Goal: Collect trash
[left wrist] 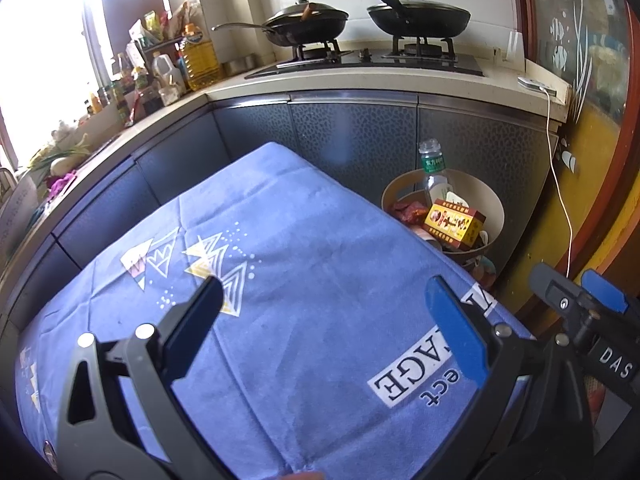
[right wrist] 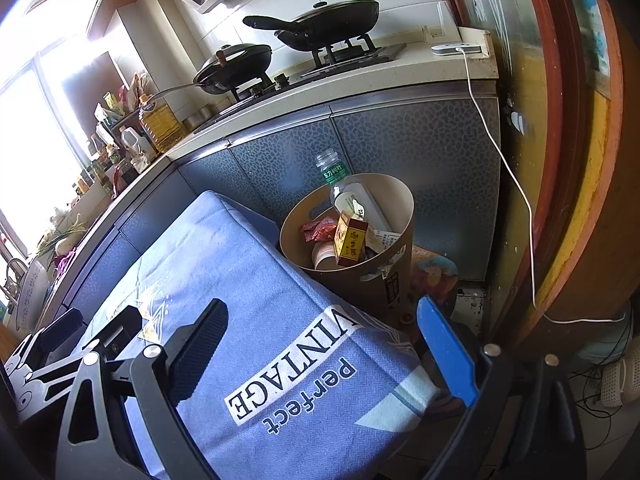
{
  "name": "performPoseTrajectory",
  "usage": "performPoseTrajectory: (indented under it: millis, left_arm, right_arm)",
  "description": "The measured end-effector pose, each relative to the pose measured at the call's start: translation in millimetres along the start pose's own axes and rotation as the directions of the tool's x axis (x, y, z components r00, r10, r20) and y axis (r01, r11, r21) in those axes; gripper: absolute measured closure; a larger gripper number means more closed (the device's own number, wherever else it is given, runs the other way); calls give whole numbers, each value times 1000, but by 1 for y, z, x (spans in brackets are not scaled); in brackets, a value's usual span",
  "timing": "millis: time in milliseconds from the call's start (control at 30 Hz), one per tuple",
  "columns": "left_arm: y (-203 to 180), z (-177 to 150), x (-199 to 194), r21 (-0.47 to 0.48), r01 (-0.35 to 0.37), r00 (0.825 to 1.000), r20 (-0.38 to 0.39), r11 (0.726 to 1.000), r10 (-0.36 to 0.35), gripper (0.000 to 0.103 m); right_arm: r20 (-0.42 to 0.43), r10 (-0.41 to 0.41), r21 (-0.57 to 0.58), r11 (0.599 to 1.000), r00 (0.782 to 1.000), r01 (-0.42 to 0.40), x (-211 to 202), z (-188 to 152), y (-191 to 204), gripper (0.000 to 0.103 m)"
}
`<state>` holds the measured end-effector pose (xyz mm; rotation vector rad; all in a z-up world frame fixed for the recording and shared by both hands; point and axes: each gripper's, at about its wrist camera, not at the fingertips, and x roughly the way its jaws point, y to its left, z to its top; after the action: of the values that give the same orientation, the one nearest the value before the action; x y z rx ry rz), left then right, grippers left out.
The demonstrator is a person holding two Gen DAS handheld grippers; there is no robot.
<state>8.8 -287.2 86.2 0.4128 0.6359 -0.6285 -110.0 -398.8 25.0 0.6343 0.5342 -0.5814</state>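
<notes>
Both my grippers — left gripper (left wrist: 324,312), right gripper (right wrist: 322,334) — released, empty. Risk: the bin (right wrist: 402,196) is overfull — its bottle (right wrist: 340,184) may topple if bumped.

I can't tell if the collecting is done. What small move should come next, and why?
Probably sweep a camera along the floor by the bin for stray pieces. Both views show the blue tablecloth bare, and the bottle, yellow box and wrappers already in the bin. The left hand-held gripper and the right hand-held gripper are open and hold nothing.

Blue printed cloth (left wrist: 304,264) over table.
</notes>
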Motion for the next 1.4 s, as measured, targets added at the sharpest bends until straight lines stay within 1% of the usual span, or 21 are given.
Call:
performPoseTrajectory:
  millis: [367,1400]
  left_arm:
    - [5,-5,9,-14,-8,1000,-17,1000,8,6]
    - [17,-8,9,-33,-26,1000,-15,999,26,6]
  right_arm:
    - [-4,-11,6,1000,1000,11,3,1,-4,10]
    - [-6,-10,2,1000,1000,11,5,2,-3,10]
